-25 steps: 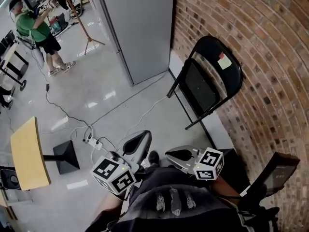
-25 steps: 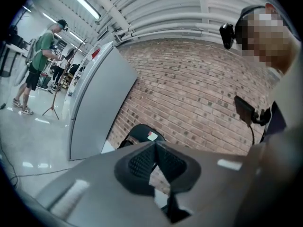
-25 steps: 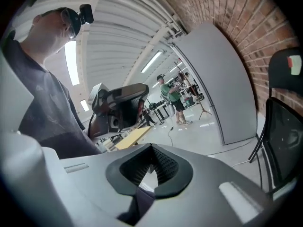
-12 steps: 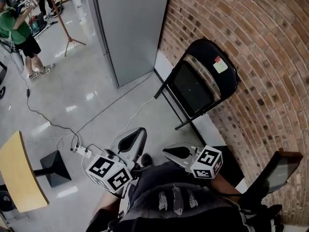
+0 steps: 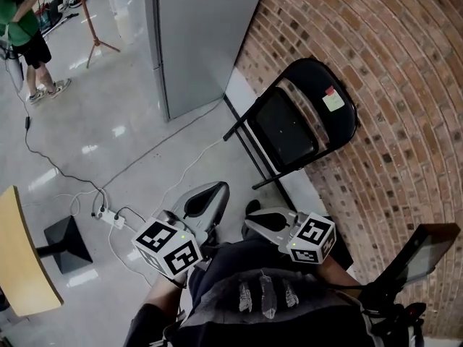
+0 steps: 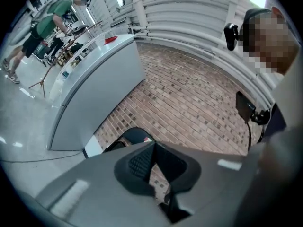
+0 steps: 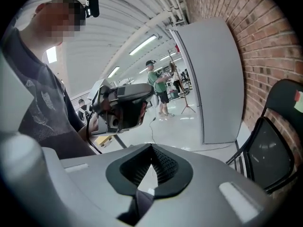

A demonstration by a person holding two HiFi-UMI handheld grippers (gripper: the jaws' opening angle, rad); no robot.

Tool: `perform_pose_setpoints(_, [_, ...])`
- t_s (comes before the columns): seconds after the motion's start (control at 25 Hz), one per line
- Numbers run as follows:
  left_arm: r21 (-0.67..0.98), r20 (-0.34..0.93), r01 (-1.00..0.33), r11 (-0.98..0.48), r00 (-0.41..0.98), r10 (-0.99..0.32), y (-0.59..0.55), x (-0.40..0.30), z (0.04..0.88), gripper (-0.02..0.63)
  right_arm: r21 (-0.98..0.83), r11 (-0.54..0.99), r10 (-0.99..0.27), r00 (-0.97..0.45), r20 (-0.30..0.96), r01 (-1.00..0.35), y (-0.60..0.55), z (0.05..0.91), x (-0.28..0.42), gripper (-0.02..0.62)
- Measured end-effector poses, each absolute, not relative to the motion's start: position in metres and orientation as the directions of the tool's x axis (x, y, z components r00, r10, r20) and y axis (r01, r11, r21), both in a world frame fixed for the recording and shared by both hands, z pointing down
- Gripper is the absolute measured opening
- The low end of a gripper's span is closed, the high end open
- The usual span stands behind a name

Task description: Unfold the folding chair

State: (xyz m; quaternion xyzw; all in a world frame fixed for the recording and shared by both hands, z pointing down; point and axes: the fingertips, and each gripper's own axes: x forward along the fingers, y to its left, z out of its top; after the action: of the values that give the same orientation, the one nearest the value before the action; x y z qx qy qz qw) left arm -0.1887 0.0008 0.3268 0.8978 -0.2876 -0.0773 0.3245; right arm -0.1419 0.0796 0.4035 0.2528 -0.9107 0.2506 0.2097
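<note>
Left gripper [image 5: 219,189], right gripper [image 5: 251,223] closed; seemingly open floor [image 5: 137,129] before chair [image 5: 293,125].

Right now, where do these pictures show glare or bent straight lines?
Head view: lamp glare on the glossy floor, and the brick wall courses curve. Left gripper view: strong fisheye, dark corners. Right gripper view: ceiling lights burn bright white.
</note>
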Motion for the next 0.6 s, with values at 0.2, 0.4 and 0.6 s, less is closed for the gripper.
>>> perform_pose_setpoints(0.2, [0.606,0.089,-0.497,-0.621,0.818,-0.568,0.001,-0.192,0.336,0.002,-0.344,0.772,-0.320,-0.794,0.518,-0.535,0.069,0.404,-0.151,0.002])
perform_pose_setpoints(0.4, [0.610,0.106,-0.514,-0.602,0.807,-0.581,-0.005,-0.189,0.342,0.002,-0.335,0.791,-0.295,-0.799,0.524,-0.512,0.061,0.410,-0.151,0.002])
perform_pose_setpoints(0.6, [0.590,0.154,-0.512,-0.624,0.831,-0.535,-0.017,-0.157,0.343,0.002,-0.367,0.749,-0.352,-0.801,0.485,-0.552,0.042,0.410,-0.126,0.002])
